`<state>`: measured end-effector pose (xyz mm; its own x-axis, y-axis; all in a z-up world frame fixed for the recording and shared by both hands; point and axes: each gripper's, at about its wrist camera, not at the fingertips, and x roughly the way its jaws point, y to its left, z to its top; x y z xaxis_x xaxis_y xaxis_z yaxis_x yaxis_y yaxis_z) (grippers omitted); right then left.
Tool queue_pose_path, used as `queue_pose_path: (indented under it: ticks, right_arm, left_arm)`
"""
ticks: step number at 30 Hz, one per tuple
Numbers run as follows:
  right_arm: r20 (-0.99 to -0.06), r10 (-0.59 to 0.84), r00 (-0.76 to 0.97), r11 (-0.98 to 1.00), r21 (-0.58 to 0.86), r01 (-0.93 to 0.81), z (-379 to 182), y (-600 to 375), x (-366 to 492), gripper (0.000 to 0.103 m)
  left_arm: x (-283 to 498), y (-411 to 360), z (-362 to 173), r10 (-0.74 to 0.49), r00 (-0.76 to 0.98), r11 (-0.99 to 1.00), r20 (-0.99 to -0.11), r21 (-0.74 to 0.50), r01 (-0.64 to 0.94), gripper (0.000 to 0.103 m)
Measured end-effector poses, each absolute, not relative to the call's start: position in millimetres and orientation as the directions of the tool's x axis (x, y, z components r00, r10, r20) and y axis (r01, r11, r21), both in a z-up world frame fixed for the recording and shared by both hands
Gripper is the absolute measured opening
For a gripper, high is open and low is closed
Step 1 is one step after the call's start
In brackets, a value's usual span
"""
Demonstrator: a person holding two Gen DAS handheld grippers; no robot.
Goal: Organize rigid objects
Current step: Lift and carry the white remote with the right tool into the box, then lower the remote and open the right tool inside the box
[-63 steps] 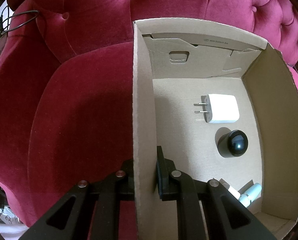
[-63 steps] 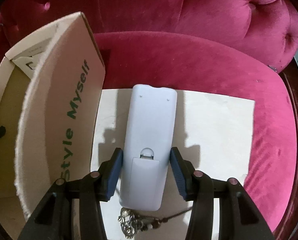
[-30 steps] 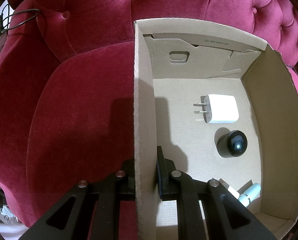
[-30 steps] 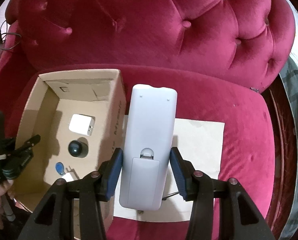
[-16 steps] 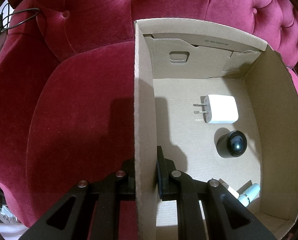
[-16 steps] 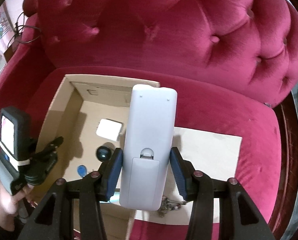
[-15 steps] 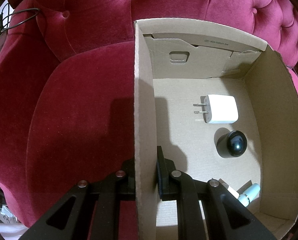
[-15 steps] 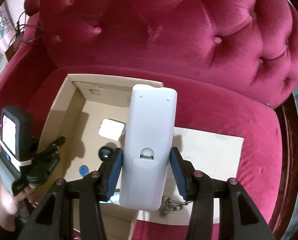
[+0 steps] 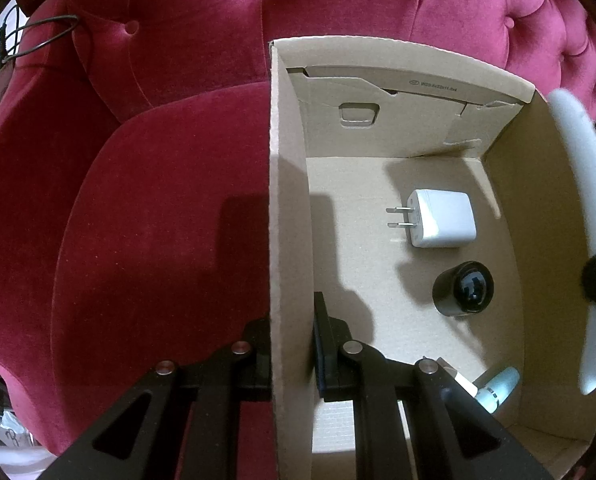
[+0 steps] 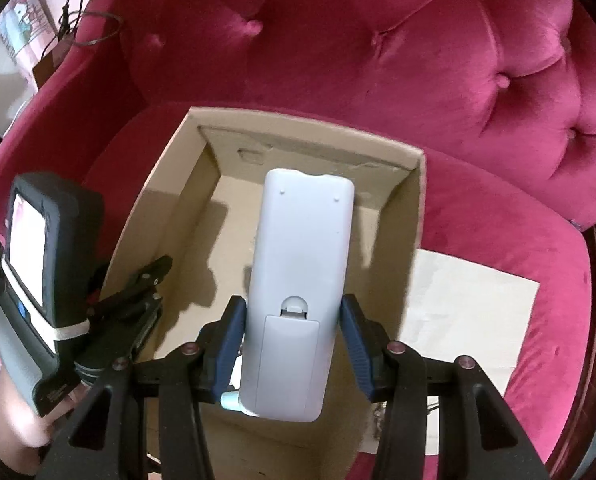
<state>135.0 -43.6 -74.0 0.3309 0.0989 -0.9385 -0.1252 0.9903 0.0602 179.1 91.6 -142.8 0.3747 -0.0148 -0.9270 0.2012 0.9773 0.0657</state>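
Between the right hand-held gripper (image 10: 291, 344) pads: white remote control (image 10: 298, 284), back up, long axis pointing straight ahead, clamped over the cardboard box (image 10: 416, 216). Left hand-held gripper (image 9: 291, 354) pinches box wall.

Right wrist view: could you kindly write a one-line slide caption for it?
Right gripper holds a white plastic remote control, back up, over an open cardboard box on a crimson velvet armchair.

The only print that shows is a small dark line with an oval mark before it on the inner flap of the cardboard box (image 9: 414, 76), at its far wall in the left wrist view. It reads roughly "W23.5x22x11.0x4", though the characters are too small to be sure. Nothing else bears legible writing.
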Motion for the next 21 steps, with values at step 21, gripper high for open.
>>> queue_pose_path:
  ticks: [21]
  right_arm:
    - [-0.969,0.073,0.235,0.988,0.038,-0.15,-139,-9,130,0.051]
  left_arm:
    - [179,91,-143,-0.014,0.375,0.977,-0.927,0.068,0.203,0.015]
